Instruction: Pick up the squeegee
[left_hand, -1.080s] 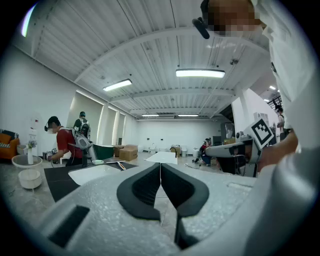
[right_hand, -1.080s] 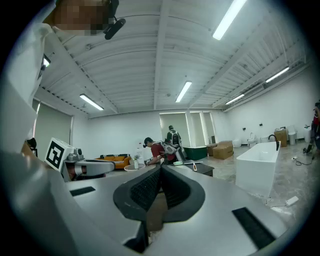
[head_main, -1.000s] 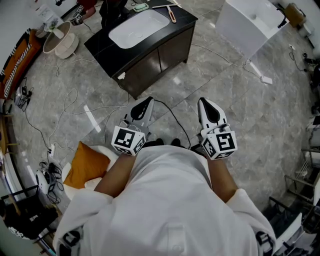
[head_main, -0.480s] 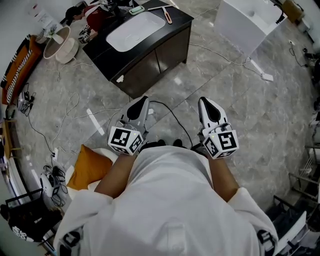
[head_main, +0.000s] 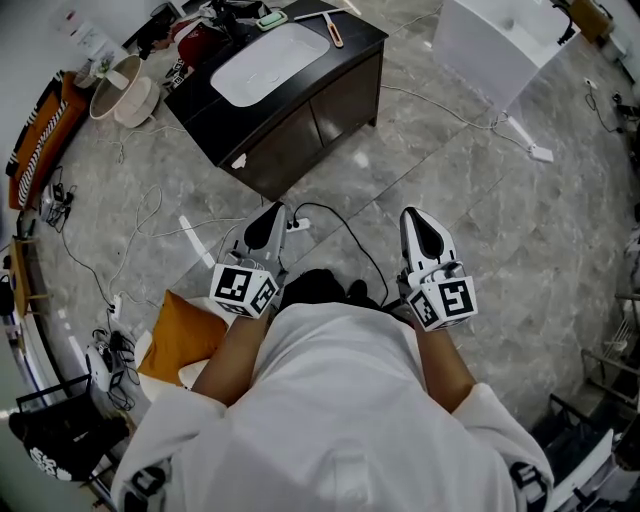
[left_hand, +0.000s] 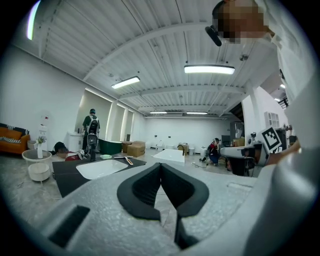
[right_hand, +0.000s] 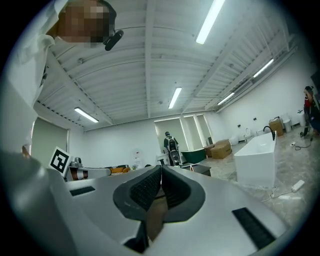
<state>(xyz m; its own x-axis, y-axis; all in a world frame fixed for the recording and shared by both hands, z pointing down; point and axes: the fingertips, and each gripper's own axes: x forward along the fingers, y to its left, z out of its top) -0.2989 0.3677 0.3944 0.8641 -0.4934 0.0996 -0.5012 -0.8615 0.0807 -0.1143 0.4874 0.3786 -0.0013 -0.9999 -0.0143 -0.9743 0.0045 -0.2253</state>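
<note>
Both of my tools are idle: the left hand-held gripper (head_main: 274, 212) has its dark pads pressed together with nothing between them, and the right hand-held gripper (head_main: 416, 216) is just as tightly closed and just as empty. I hold both out level in front of my body. What I take for the squeegee (head_main: 336, 32) lies flat on the black bench (head_main: 365, 38), on the far side of the white basin (head_main: 270, 62) and close to the bench's back corner. It is well apart from both tools, with open floor between. A small green thing (head_main: 271, 18) sits behind the basin, near the squeegee. A black cable (head_main: 345, 235) loops over the floor between my feet and the bench, so my first worry is snagging a foot or a tool on it as I walk in. The second is arriving with the jaws as they are, since shut pads would only shove the squeegee along the top. It lies low and slim near an edge, so a sloppy approach from the basin side could slide it off the bench, and a nudge the other way could tip it into the basin. Reaching across the basin also risks closing on the green thing instead.
</note>
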